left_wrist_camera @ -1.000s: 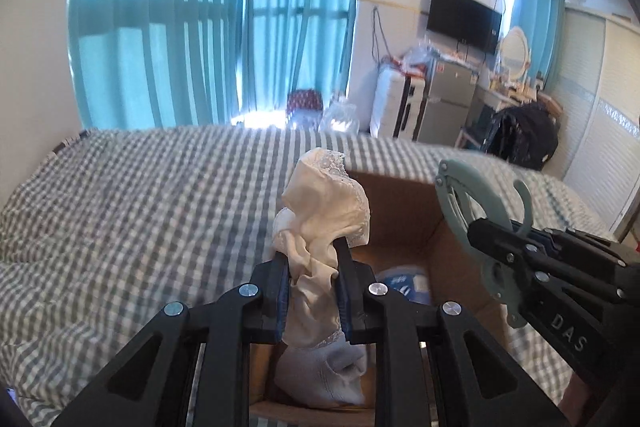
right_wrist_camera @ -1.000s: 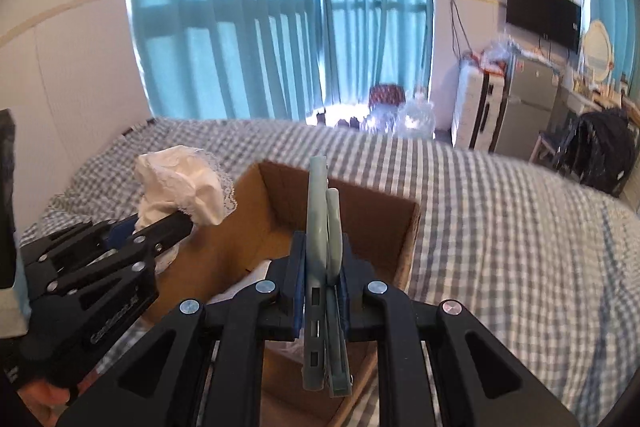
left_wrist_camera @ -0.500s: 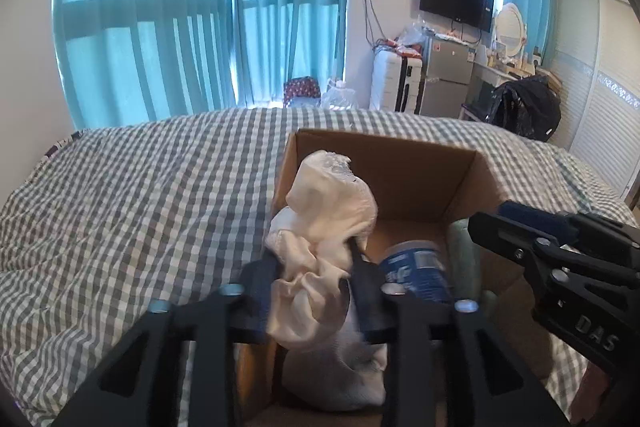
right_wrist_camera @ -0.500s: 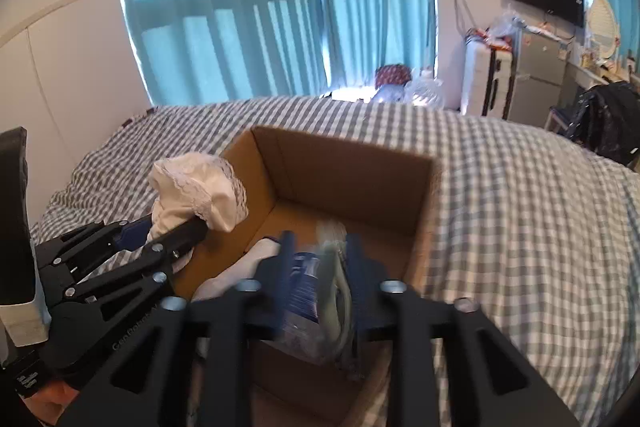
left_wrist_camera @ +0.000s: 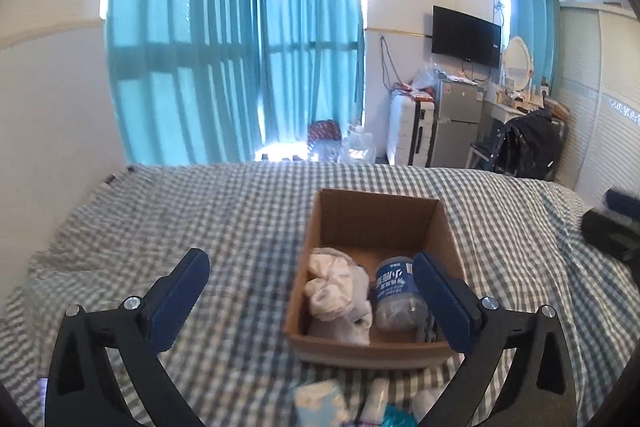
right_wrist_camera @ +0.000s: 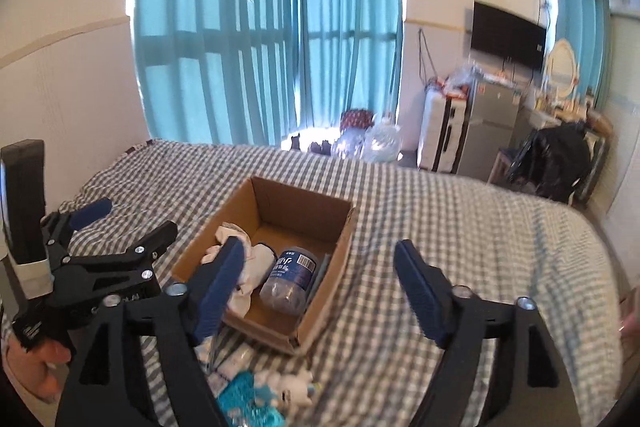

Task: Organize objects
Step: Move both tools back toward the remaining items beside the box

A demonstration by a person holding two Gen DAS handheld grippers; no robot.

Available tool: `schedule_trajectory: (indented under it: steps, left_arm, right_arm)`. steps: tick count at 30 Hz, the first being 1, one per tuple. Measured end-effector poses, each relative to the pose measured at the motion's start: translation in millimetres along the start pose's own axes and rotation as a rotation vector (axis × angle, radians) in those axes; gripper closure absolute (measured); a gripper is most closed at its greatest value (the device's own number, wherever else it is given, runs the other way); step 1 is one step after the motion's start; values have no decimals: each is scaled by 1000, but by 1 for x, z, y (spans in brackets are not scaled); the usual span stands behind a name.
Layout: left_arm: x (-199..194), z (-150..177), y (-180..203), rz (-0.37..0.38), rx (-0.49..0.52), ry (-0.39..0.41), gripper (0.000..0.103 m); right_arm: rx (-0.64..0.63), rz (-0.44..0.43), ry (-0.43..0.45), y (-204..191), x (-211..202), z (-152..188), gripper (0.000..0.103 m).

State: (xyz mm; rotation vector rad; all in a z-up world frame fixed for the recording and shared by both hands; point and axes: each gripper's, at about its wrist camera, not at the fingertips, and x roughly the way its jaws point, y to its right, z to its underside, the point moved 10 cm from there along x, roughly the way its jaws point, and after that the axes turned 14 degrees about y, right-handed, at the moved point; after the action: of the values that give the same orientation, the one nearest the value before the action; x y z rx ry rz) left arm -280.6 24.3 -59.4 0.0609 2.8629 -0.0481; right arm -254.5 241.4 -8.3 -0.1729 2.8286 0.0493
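Resting on the checked bed, a cardboard box is seen to hold a bundle of white cloth, a plastic bottle with a blue label lying on its side, and a flat grey-green item against the box wall. The left hand-held gripper is shown with its jaws opening wide and nothing between them; the right hand-held gripper is likewise opening and empty, and both are held above and short of the box.

More small things are left loose on the bed in front of the box: white and turquoise pieces, partly cut off by the frame edge, so their kind cannot be told for certain. They are judged to be soft and light, likely to sag and to drag on the bedding. A hold at the bunched middle would be advised, so that no loose end trails. The bottle, if moved again, would be best pinched across its body, since it looks smooth and could roll.
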Motion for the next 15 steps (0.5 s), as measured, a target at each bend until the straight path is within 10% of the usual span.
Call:
schedule_trajectory:
  steps: [7,15]
  left_arm:
    - [-64,-1,-24,-32,-20,16,0]
    - [-103,61,-49,-83,-117,-12,0]
  right_arm:
    - [-84,39,69,-17,-75,-13,10]
    - [-78,18,73,-41,-102,61,0]
